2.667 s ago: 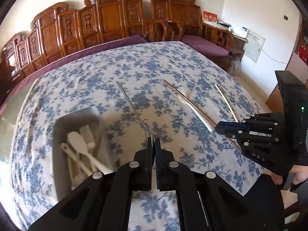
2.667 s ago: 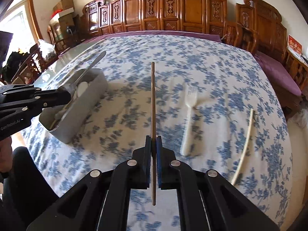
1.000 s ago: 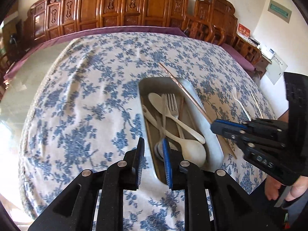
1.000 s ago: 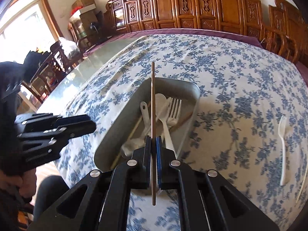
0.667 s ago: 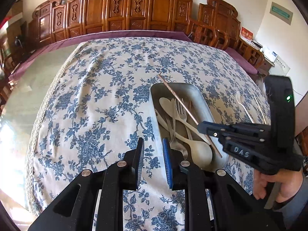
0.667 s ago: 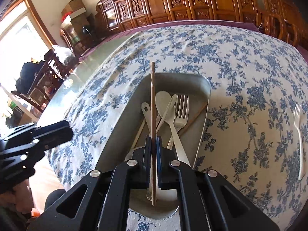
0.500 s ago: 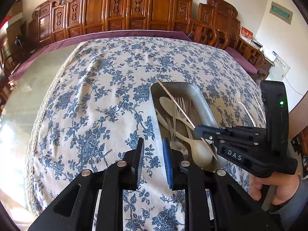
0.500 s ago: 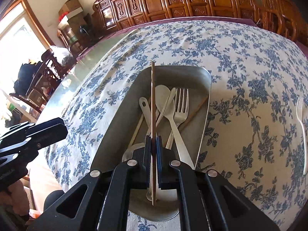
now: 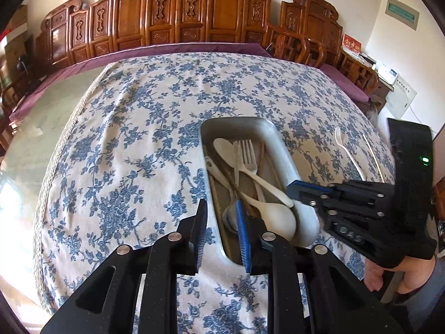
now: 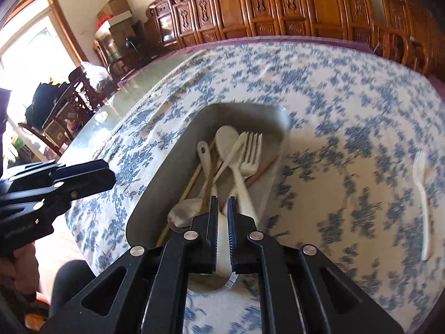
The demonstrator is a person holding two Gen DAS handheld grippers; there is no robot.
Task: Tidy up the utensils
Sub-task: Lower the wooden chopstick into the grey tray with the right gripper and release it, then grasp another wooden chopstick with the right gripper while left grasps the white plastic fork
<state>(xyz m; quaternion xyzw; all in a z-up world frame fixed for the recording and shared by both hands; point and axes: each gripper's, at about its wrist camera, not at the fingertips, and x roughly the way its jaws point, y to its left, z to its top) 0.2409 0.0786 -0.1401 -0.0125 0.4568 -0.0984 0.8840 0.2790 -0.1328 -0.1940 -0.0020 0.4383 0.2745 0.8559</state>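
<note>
A grey metal tray on the floral tablecloth holds white spoons, a white fork, a metal spoon and chopsticks. My right gripper is open and empty, just above the tray's near end. My left gripper is open and empty, beside the tray's near left edge. A white plastic fork and a pale chopstick lie on the cloth right of the tray.
The tablecloth covers a large table with a glass edge on the left. Carved wooden chairs line the far side. A person's hand holds the right gripper at the near right.
My right gripper has opened and let go of the chopstick, which now lies in the tray. The left gripper stays open beside the tray.
</note>
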